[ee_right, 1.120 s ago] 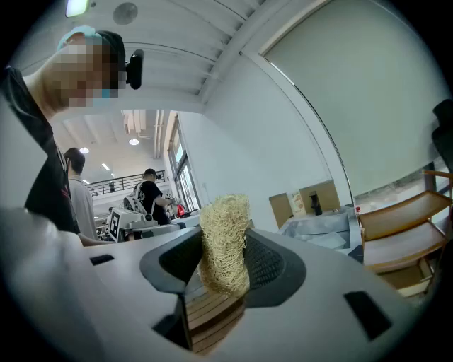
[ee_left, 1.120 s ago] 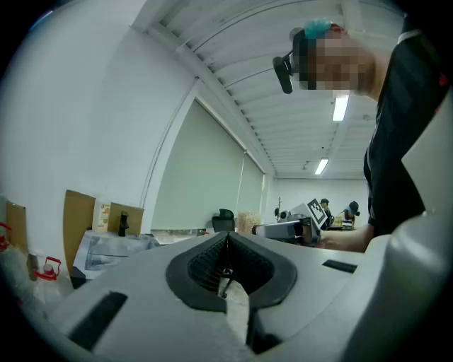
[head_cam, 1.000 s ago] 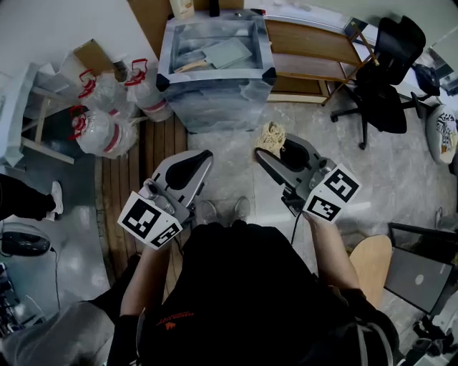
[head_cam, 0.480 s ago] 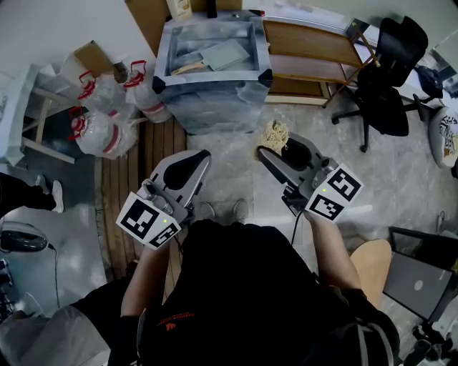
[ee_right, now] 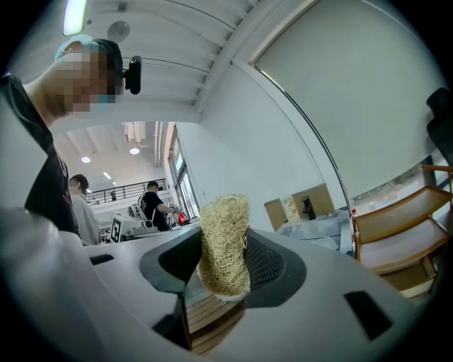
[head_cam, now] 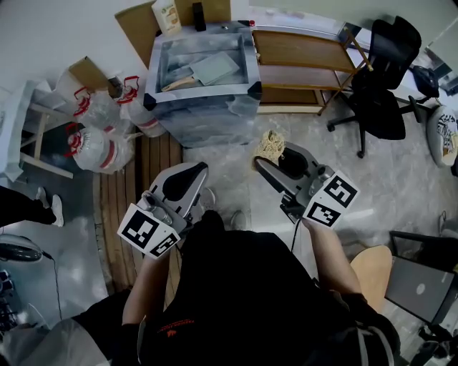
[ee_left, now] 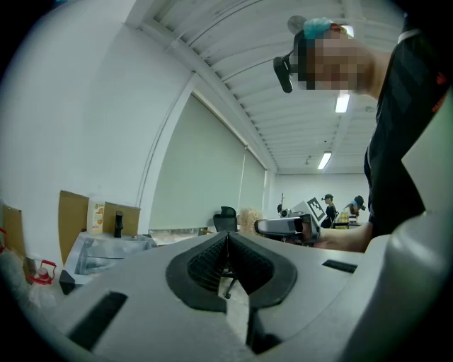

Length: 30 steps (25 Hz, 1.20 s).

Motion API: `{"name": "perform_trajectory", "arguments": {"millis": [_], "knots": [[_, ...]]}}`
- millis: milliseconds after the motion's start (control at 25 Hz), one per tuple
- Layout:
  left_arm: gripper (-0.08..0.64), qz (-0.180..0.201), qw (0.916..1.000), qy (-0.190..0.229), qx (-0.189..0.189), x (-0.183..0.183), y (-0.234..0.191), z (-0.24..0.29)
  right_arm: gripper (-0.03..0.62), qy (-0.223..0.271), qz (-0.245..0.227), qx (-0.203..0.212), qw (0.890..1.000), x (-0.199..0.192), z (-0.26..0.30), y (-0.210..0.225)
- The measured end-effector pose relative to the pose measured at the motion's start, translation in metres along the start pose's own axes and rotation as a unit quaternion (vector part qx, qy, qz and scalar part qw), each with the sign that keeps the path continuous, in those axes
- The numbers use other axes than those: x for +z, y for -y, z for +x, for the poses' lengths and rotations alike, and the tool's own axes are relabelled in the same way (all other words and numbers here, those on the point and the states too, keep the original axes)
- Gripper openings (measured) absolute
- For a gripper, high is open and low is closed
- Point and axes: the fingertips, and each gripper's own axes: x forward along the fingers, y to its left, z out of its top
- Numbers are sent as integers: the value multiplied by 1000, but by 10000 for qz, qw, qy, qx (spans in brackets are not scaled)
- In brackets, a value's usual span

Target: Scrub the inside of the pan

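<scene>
My right gripper (head_cam: 268,156) is shut on a tan fibrous scrubber (head_cam: 270,145), held at chest height over the floor. In the right gripper view the scrubber (ee_right: 225,244) stands upright, pinched between the black pads. My left gripper (head_cam: 193,171) is shut with nothing in it, and its pads (ee_left: 212,258) meet tip to tip. Ahead stands a plastic-wrapped steel basin (head_cam: 202,91). Inside it lies a flat grey pan-like thing (head_cam: 215,68) with a wooden handle (head_cam: 175,83). Both grippers are well short of the basin.
A wooden shelf unit (head_cam: 300,64) stands right of the basin, with a black office chair (head_cam: 383,86) beyond it. Plastic bottles with red caps (head_cam: 93,136) sit at the left beside wooden floor slats (head_cam: 125,193). Cardboard (head_cam: 154,18) leans behind the basin. A wooden stool (head_cam: 372,268) is at my right.
The head view has shifted, so the basin sits lower and further left in it. Both grippers keep nearly the same pose, and the right one still holds the scrubber.
</scene>
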Motion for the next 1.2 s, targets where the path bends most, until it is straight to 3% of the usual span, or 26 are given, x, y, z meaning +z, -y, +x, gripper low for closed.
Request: {"name": "perform_trajectory", "arguments": {"millis": [560,1200], "knots": [[20,-152,9999,0,-17,-9,-74,42,186,-156,31,-62,9999,4,49,63],[20,-420,9985,-321,-160,-18,-305,98,184,-528,338,-556,9965,12,228,194]]}}
